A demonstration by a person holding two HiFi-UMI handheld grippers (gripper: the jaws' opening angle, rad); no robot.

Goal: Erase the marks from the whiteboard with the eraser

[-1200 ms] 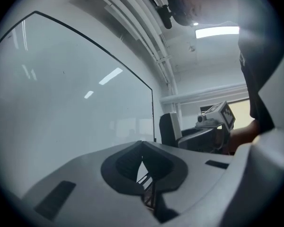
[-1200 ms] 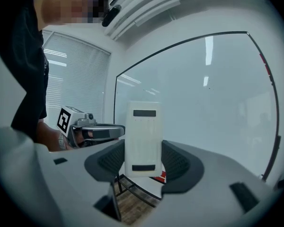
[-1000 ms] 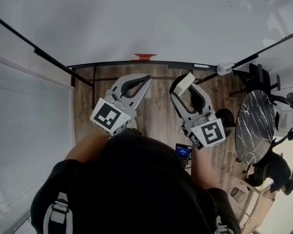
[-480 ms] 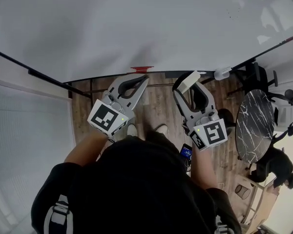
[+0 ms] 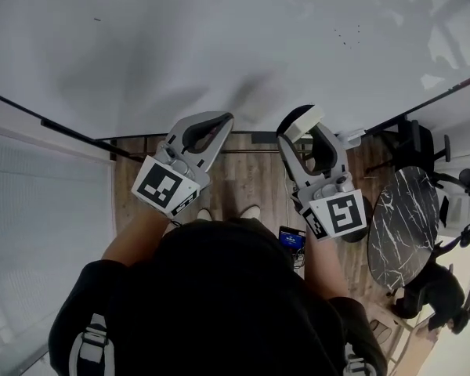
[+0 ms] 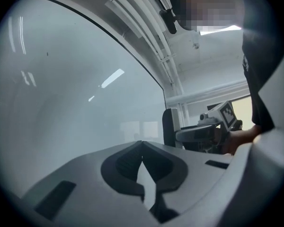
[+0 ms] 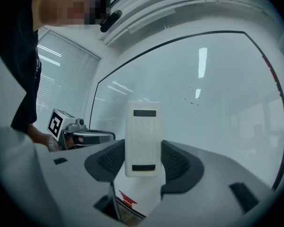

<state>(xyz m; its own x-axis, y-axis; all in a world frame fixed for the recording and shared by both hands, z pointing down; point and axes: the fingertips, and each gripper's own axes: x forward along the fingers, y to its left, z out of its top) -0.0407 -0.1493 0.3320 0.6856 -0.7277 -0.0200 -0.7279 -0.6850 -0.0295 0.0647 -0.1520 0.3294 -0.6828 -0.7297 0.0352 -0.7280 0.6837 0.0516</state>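
A large whiteboard fills the upper part of the head view; a few small dark marks dot it at the upper right, and one tiny mark sits at the upper left. My right gripper is shut on a white eraser, held close below the board. The same marks show in the right gripper view, above and right of the eraser. My left gripper is shut and holds nothing, its tips near the board's lower edge.
A black frame bar runs along the board's lower left. Below are wooden floor, a round marble table and office chairs at the right. White blinds cover the left side.
The view has tilted upward, so the board fills more of the frame and its marks have come in. Both grippers rose toward the board, the right still shut on the eraser.
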